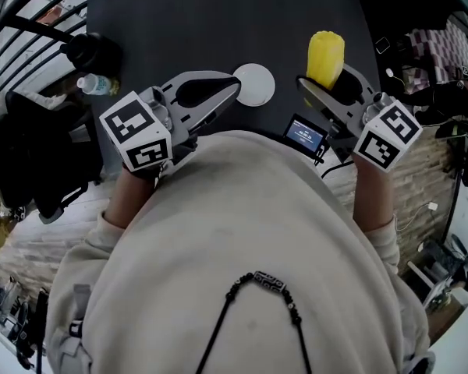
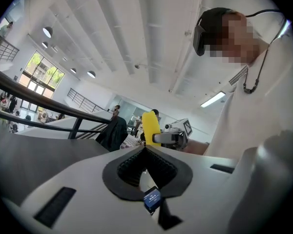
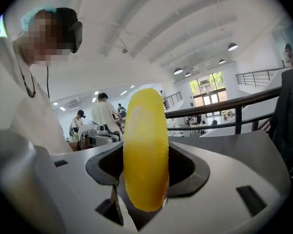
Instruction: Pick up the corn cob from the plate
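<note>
The right gripper had its jaws clenched on the corn cob. The yellow corn cob stood up between the two jaws, and its top stuck out past their tips. In the right gripper view the corn cob filled the middle of the right gripper, with a dark pad pressing on each side of it. Behind it were a white ceiling, lamps and a dark railing. The corn cob was off the plate. From the head view, the small round white plate lay bare on the dark table, and the corn cob was just to the right of it. The left gripper pointed at the plate, and its tips were at the plate's left edge. Its jaws were clenched tight together, tip on tip. In the left gripper view the left gripper looked across at the corn cob held in the right gripper. A small screen with a blue glow sat low between the two grippers, near the person's cream top. A clear bottle lay at the left edge of the table.
</note>
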A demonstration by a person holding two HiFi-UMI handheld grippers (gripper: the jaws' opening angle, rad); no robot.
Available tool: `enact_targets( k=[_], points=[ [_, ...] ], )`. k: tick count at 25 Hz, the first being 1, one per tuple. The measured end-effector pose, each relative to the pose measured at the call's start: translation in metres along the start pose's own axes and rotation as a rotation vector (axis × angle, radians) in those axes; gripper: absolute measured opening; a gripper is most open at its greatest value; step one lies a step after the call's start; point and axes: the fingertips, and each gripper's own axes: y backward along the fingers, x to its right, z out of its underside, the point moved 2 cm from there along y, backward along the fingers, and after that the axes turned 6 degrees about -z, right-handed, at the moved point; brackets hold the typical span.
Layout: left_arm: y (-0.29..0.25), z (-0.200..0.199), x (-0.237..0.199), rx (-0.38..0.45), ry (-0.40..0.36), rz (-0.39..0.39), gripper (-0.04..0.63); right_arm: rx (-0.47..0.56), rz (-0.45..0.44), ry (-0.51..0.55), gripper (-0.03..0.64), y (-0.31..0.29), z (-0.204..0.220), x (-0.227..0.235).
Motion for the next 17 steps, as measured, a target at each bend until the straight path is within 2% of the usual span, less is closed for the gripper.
enact_targets(
  k=[5, 11, 17],
  points=[
    [0.017, -0.002, -0.005, 0.023, -0.013, 0.042, 0.006, 0.036, 0.021, 0.023, 0.252, -0.007, -0.007, -0.03],
    [-0.034, -0.015, 0.018, -0.002, -0.011, 0.036, 0.006, 0.057, -0.009, 0.025, 0.253, 0.034, -0.027, -0.004],
    [-0.013, -0.013, 0.018, -0.006, -0.01, 0.033, 0.006, 0.047, -0.007, 0.035, 0.253, 0.019, -0.027, -0.017]
  ],
)
